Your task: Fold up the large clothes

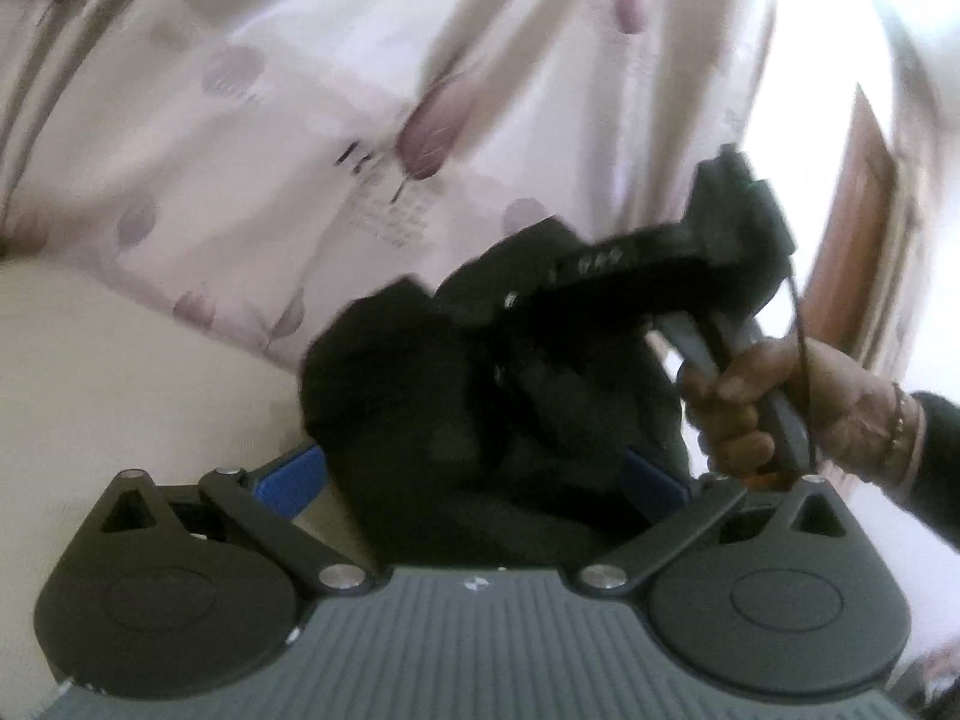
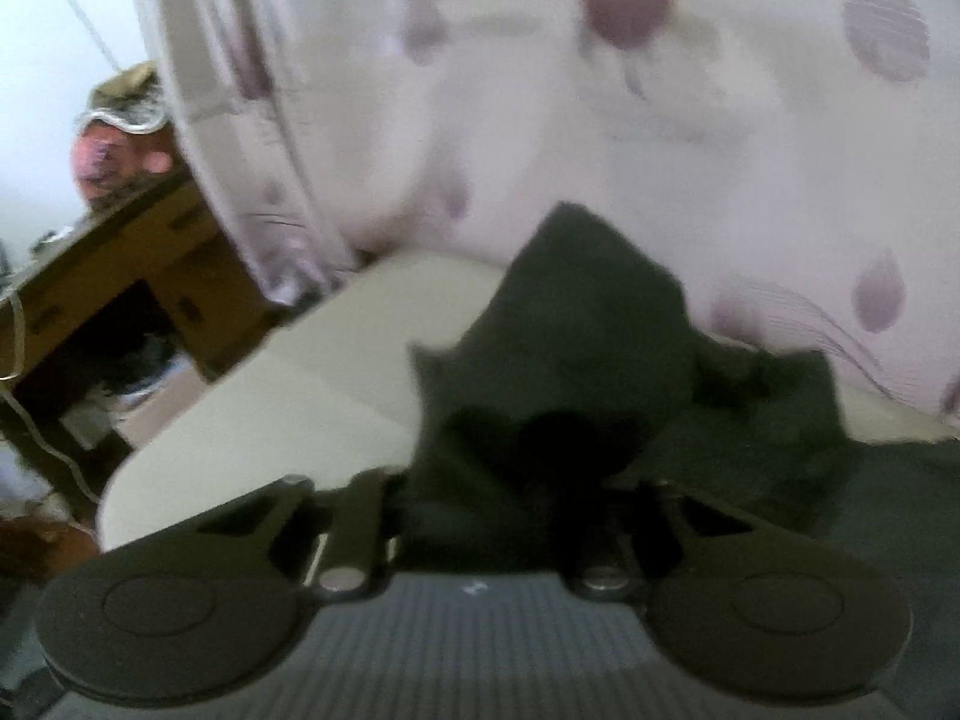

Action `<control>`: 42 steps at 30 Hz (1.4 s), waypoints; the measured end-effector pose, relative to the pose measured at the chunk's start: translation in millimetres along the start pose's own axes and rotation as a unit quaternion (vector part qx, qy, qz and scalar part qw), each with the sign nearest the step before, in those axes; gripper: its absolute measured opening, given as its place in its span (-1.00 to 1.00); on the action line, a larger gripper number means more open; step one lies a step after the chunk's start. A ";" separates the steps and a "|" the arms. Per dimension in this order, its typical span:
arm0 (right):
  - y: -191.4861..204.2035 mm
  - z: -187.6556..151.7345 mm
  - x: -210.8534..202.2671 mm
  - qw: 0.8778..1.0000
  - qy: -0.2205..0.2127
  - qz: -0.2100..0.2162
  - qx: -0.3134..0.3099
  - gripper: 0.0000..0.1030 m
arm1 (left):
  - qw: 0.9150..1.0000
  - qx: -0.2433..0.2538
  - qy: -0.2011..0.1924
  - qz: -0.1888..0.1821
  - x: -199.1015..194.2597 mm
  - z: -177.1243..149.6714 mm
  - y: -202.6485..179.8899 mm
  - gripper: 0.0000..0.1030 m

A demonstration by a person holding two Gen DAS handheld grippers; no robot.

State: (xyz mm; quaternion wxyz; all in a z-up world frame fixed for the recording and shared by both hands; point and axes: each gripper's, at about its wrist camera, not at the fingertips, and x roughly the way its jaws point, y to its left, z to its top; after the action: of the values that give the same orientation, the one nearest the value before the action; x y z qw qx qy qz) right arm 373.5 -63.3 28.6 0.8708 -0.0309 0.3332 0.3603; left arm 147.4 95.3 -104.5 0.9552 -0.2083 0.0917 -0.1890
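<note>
A black garment point(image 1: 432, 420) lies bunched on a cream table point(image 1: 120, 372). In the left wrist view my left gripper point(image 1: 474, 474) stands wide open, its blue fingers point(image 1: 294, 474) on either side of the bunched cloth. The right gripper's body point(image 1: 690, 264), held by a hand point(image 1: 774, 408), reaches into the cloth from the right. In the right wrist view the dark garment point(image 2: 600, 348) rises in a peak and covers my right gripper point(image 2: 534, 480). Its linkage looks drawn together on the cloth, and the fingertips are hidden.
A pale curtain with purple spots point(image 1: 360, 90) hangs right behind the table. A brown door point(image 1: 858, 222) is at the right. A wooden desk point(image 2: 120, 276) with cables stands to the left beyond the table's rounded edge point(image 2: 180, 420).
</note>
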 end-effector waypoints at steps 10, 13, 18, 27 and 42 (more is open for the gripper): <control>-35.5 -2.1 12.8 0.996 0.032 0.039 0.079 -0.60 | 0.985 -0.169 -0.016 0.036 8.1 5.6 77.0 1.00; -24.6 0.9 19.0 0.994 0.023 0.055 0.090 0.11 | 0.980 -0.183 -0.034 0.072 -10.4 11.6 98.2 1.00; 5.9 28.6 57.3 0.992 0.024 0.074 0.102 0.66 | 0.979 -0.188 -0.056 0.061 -52.6 22.2 106.2 1.00; 3.5 1.0 85.7 0.999 0.002 -0.003 0.046 -0.11 | 0.988 -0.153 0.020 0.030 -28.0 52.9 115.4 1.00; -64.9 -64.6 149.5 0.995 0.052 -0.079 0.010 -0.44 | 0.944 -0.164 0.281 -0.048 160.7 26.6 155.7 1.00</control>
State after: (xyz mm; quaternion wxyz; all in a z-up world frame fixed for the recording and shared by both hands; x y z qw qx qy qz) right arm 457.1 -39.5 -123.7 0.8784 -0.0676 0.3778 0.2847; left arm 350.9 171.9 -163.4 0.8333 -0.3042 0.3762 -0.2676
